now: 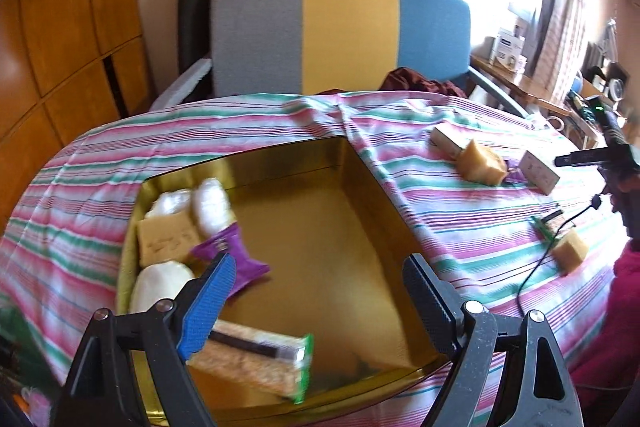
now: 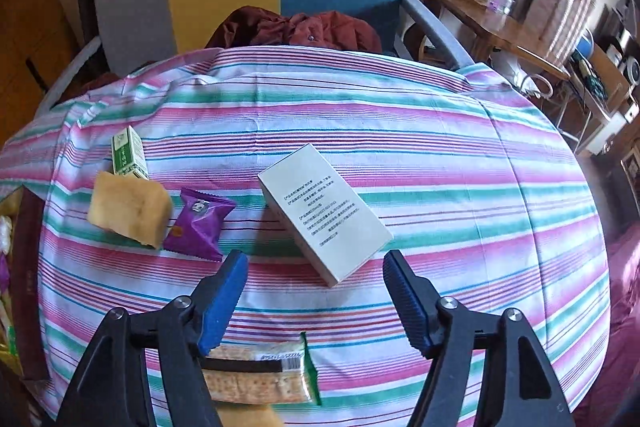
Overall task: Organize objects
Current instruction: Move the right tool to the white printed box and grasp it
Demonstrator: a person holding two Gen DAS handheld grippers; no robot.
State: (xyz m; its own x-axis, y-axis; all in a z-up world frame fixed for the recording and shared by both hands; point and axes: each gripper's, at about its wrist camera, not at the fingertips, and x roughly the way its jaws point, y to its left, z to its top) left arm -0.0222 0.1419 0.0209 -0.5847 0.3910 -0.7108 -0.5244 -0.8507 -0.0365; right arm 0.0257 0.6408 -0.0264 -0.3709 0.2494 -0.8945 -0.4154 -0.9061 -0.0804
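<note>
On the striped cloth (image 1: 100,163) a gold tin (image 1: 304,163) sits open, filling the middle of the left wrist view. At nine o'clock inside it lie white packets (image 1: 208,205) and a yellow sponge (image 1: 170,241), with another white packet (image 1: 160,285) just below, all crowded against the left wall. A purple sachet (image 1: 236,255) lies beside them, near the left gripper's (image 1: 318,293) blue pad. At six o'clock a cracker pack (image 1: 256,357) rests on the tin floor, partly under that pad. The left gripper hangs released above the tin, jaws wide, nothing between them. At two o'clock on the cloth lie a small box (image 1: 448,141), a sponge (image 1: 482,163) touching it and a white box (image 1: 538,171); at three o'clock another sponge (image 1: 570,251) lies by a green-edged pack (image 1: 548,225). In the right wrist view, at nine o'clock, a green box (image 2: 128,155) touches a sponge (image 2: 128,211), and a purple sachet (image 2: 202,225) lies just beside that. At the centre a white box (image 2: 324,213) lies flat at a slant, printed side up. The right gripper (image 2: 314,293) is released just before this box, touching nothing. At six o'clock a cracker pack (image 2: 260,375) lies on the cloth beneath the gripper.
</note>
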